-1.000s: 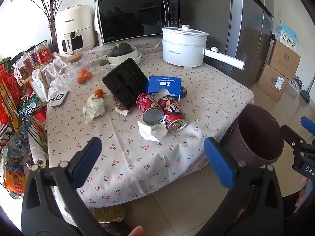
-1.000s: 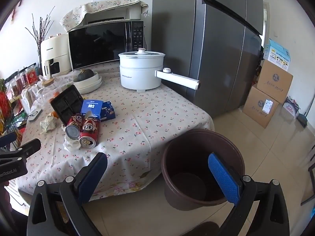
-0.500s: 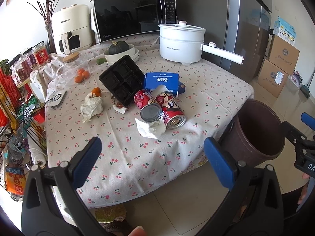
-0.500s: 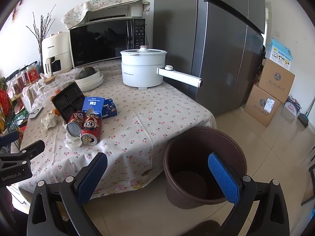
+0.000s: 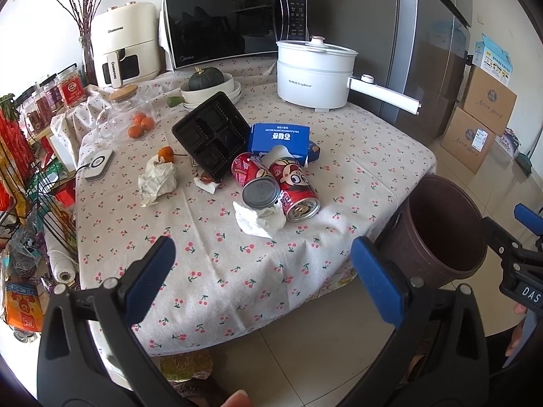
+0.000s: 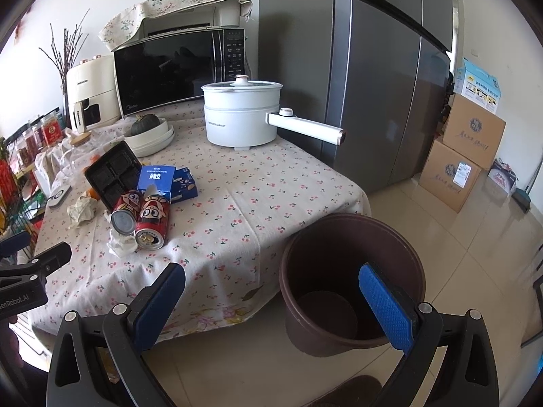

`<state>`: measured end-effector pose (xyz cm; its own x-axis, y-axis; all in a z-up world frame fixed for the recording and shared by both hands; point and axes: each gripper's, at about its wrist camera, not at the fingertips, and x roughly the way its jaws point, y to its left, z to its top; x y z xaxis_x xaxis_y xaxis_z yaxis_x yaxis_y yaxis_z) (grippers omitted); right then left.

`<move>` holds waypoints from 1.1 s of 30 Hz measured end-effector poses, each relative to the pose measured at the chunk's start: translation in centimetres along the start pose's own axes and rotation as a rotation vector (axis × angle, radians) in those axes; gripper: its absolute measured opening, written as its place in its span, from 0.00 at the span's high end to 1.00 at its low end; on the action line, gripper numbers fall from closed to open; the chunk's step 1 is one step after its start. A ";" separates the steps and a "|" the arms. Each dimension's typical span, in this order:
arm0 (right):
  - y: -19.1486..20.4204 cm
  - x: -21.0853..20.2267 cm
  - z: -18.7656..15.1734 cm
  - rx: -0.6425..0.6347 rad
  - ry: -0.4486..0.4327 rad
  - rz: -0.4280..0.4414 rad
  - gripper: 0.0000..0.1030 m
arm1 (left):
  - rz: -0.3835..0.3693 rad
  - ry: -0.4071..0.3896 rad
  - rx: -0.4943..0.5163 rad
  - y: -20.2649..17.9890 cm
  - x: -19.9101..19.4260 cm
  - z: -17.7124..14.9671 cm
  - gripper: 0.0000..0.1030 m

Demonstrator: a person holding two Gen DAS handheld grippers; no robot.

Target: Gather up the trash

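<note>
Trash lies on the cherry-print tablecloth (image 5: 210,264): two red cans (image 5: 294,186) on their sides, a white tissue (image 5: 259,220) in front of them, a crumpled paper (image 5: 156,178), a black plastic tray (image 5: 212,135) and a blue box (image 5: 279,139). A brown bin (image 5: 441,234) stands on the floor at the table's right corner. My left gripper (image 5: 261,268) is open and empty, short of the table's front edge. My right gripper (image 6: 271,295) is open and empty, above the bin (image 6: 349,271). The cans also show in the right wrist view (image 6: 149,213).
A white electric pot (image 5: 315,74) with a long handle, a microwave (image 5: 234,23), an air fryer (image 5: 125,44), a bowl with a squash (image 5: 208,84) and oranges (image 5: 141,125) stand at the table's back. A fridge (image 6: 383,68) and cardboard boxes (image 6: 458,156) are at right, a cluttered rack (image 5: 20,156) at left.
Both grippers have moved a little closer to the table and bin. Both stay open. Nothing on the table has moved.
</note>
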<state>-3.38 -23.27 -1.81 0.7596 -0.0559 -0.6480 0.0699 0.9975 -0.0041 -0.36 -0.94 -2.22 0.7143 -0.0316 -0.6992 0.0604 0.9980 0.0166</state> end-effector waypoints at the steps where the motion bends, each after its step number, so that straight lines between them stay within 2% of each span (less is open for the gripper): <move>1: 0.1 0.1 0.0 -0.003 0.000 0.000 0.00 | -0.002 0.002 0.000 0.1 0.0 0.1 0.00; 33: -0.3 -0.1 -0.1 -0.016 0.004 -0.006 0.00 | -0.002 0.004 0.001 0.0 0.1 0.2 0.00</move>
<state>-3.55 -23.54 -1.81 0.7564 -0.0616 -0.6512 0.0641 0.9977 -0.0199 -0.15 -0.99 -2.14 0.7112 -0.0334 -0.7022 0.0624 0.9979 0.0157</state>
